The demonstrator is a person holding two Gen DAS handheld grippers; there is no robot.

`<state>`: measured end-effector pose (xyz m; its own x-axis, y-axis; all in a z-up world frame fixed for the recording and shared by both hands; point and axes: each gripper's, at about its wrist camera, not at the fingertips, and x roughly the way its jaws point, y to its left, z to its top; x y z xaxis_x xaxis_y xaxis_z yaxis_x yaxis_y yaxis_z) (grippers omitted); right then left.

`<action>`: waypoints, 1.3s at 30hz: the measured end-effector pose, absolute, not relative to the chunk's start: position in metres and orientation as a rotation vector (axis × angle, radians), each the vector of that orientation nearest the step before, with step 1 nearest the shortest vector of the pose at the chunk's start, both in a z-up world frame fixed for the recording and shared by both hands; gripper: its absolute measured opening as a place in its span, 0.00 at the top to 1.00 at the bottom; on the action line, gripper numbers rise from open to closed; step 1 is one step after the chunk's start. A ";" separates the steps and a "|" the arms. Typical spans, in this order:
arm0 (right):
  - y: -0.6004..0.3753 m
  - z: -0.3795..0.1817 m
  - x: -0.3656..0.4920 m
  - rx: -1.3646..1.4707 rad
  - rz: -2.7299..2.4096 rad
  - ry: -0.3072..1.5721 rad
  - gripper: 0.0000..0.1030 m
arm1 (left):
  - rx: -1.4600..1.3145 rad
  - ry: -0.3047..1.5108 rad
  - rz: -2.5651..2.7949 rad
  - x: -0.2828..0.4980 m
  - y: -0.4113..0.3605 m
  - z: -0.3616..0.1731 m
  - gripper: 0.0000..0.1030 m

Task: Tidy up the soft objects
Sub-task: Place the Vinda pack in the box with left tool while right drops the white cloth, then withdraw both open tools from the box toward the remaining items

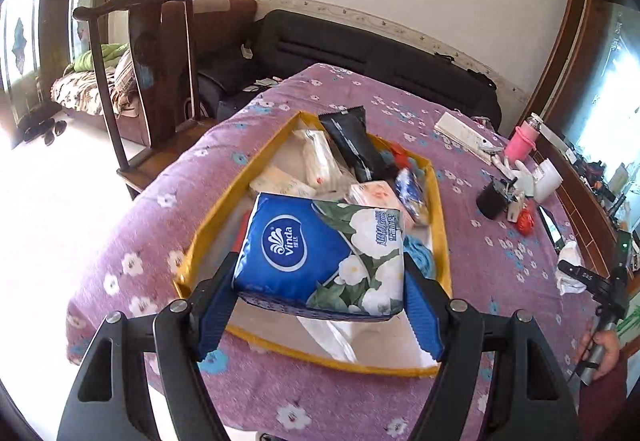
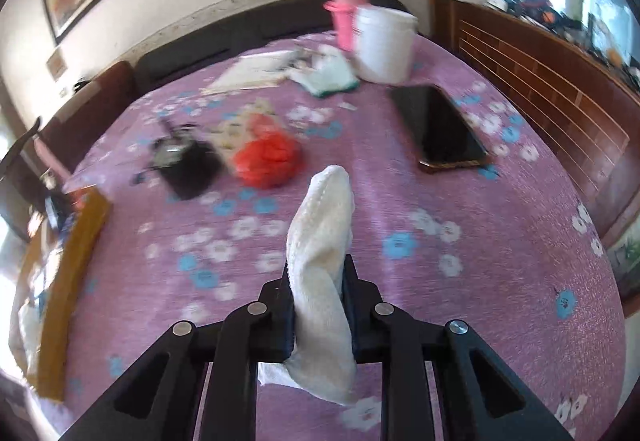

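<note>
Left wrist view shows the left gripper [image 1: 320, 305] with jaws pinching a tissue pack [image 1: 324, 253] over the yellow box [image 1: 438, 217]. It looks light and squishy; hold its sides. The right gripper [image 2: 318, 305] has jaws squeezed on a soft white cloth [image 2: 320, 241] above the worktop [image 2: 460, 281].
</note>
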<state>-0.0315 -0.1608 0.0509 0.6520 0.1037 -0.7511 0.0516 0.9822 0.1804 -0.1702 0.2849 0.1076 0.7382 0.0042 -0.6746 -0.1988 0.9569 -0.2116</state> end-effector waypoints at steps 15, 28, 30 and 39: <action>0.088 0.069 -0.061 -0.017 0.701 0.931 0.80 | -0.299 0.890 0.118 -0.012 0.324 0.072 0.27; 0.169 0.051 -0.073 -0.196 0.810 0.908 0.42 | -0.354 0.894 0.095 -0.009 0.330 0.070 0.16; 0.168 0.058 -0.078 -0.190 0.818 0.881 0.35 | -0.326 0.868 0.115 -0.020 0.327 0.079 0.16; 0.134 0.082 -0.089 -0.142 0.769 0.790 0.30 | -0.122 0.710 0.255 -0.079 0.283 0.123 0.08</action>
<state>-0.0890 0.1335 0.0817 0.4521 0.5698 -0.6862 -0.6709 0.7242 0.1595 -0.0789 0.2830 0.1228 0.7289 0.1891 -0.6580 -0.2719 0.9620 -0.0248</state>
